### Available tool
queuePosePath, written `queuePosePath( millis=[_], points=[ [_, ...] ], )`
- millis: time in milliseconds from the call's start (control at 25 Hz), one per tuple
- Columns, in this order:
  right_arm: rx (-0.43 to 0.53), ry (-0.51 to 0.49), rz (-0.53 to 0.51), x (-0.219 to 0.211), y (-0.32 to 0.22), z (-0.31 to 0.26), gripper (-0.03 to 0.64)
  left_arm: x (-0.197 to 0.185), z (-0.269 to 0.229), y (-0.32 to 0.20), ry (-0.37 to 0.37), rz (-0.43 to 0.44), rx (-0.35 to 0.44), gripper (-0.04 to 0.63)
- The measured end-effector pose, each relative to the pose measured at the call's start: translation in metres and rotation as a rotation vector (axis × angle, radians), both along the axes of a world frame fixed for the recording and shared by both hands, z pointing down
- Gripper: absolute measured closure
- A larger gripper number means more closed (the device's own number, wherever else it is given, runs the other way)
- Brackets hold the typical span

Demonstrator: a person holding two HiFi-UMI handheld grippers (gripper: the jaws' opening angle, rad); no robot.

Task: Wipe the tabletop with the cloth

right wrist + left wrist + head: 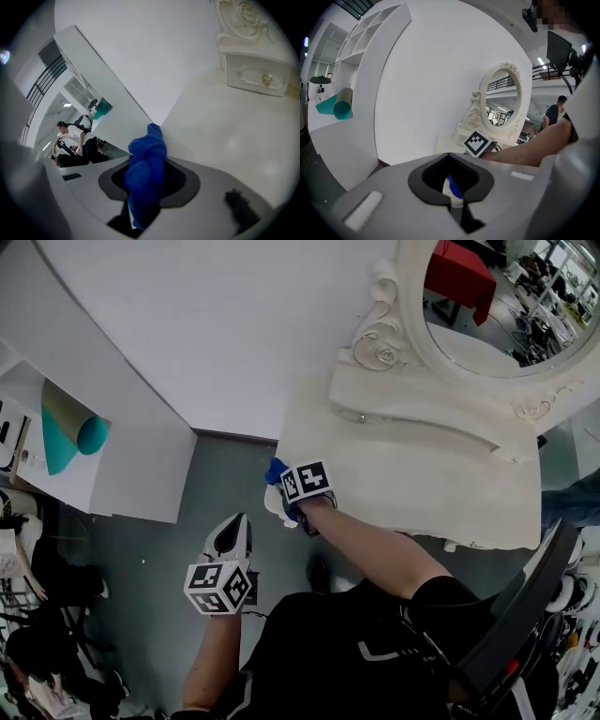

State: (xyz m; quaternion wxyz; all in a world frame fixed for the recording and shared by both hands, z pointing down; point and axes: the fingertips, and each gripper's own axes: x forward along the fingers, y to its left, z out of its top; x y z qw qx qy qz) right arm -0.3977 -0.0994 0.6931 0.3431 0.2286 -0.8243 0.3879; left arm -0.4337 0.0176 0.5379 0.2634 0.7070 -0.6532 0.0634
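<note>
A blue cloth (275,472) is bunched between the jaws of my right gripper (284,495), which is shut on it at the front left corner of the cream tabletop (422,484). In the right gripper view the cloth (146,161) stands up out of the gripper (143,201), just above the tabletop (234,136) near its edge. My left gripper (234,526) hangs over the grey floor to the left of the table. Its jaws are together and hold nothing. In the left gripper view that gripper (453,199) points toward the right gripper's marker cube (477,143).
An ornate oval mirror (487,306) with a small drawer (255,77) stands at the back of the tabletop. A white shelf unit (141,456) holding a teal roll (70,432) is at the left. People stand far off (75,126).
</note>
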Motion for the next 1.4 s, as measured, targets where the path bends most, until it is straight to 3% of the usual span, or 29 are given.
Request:
queuePosePath(
  millis=[1400],
  points=[
    [-0.029, 0.027, 0.436, 0.368, -0.029, -0.001, 0.486, 0.294, -0.035, -0.102, 0.006, 0.452, 0.063, 0.588]
  ],
)
